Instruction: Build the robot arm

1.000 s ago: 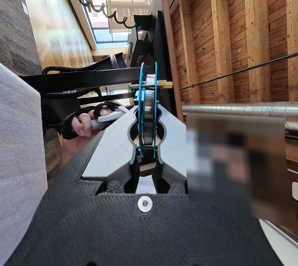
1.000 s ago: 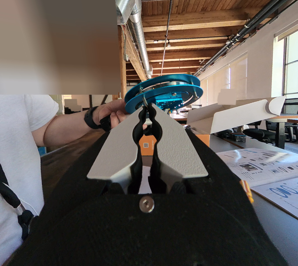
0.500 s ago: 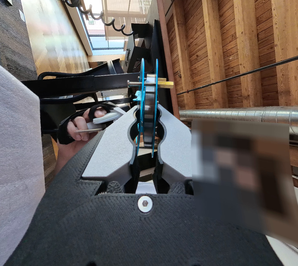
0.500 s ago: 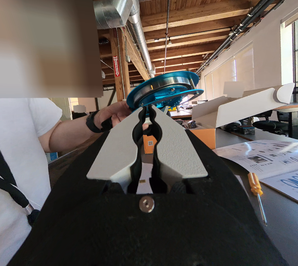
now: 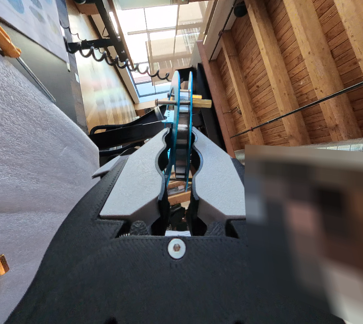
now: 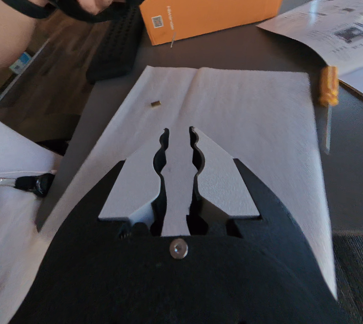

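A grey desk (image 6: pixel 225 53) is lying under a timber ceiling (image 5: pixel 294 59), and nearest the right gripper (image 6: pixel 177 131), whose fingers are hanging spread and empty, a white foam sheet (image 6: pixel 245 118) is bearing a small brass spacer (image 6: pixel 155 103). The left gripper (image 5: pixel 179 134) is pinching a blue disc assembly (image 5: pixel 180 128) edge-on, a screw (image 5: pixel 167 102) and brass standoff (image 5: pixel 201 101) crossing its plates. Keeping that clamp square seems wise; farther off, an orange box (image 6: pixel 212 4), a printed sheet (image 6: pixel 324 26) and a screwdriver (image 6: pixel 329 86) are crowding the sheet's edges, leaving open room mostly on the foam.

Bare white foam sheet (image 6: pixel 245 118) ahead of the right gripper (image 6: pixel 177 130), small brass piece (image 6: pixel 155 103) ahead-left, orange box (image 6: pixel 212 4) beyond, orange-handled screwdriver (image 6: pixel 329 88) right
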Motion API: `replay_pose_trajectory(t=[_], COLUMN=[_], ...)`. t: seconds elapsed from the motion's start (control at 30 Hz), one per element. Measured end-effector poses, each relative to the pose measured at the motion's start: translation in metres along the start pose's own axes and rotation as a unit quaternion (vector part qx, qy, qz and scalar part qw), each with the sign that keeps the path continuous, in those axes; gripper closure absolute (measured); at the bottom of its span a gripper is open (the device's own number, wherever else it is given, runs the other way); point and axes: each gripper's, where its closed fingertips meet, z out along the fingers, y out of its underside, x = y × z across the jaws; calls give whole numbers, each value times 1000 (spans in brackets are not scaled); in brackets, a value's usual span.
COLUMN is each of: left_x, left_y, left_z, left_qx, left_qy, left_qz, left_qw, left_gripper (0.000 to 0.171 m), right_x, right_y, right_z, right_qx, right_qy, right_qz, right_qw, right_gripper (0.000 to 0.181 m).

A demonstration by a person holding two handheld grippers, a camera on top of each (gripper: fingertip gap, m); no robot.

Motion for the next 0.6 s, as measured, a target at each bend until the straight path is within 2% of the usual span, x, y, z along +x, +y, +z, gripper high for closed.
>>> replay_pose_trajectory(t=[0.17, 0.27, 0.33, 0.43, 0.6], left_x=[45, 73, 85, 89, 93], left_y=[-12, -17, -19, -21, -24], left_z=[-21, -34, -43, -59, -95], left_qx=[10, 18, 23, 32, 63], left_qy=[12, 30, 29, 21, 19], left_qz=[41, 49, 59, 54, 45], left_qw=[999, 998, 998, 998, 997], left_gripper=[156, 156, 156, 156, 156], right_x=[-13, -20, -32, -42, -48], right_y=[-27, -43, -59, -70, -74], right_z=[46, 72, 87, 116, 176], right_qx=[0, -1, 12, -4, -47], right_qy=[-68, -106, -133, -141, -189], right_qz=[-13, -35, -91, -211, -290], right_qw=[998, 994, 987, 967, 937], right_gripper=[161, 154, 149, 148, 155])
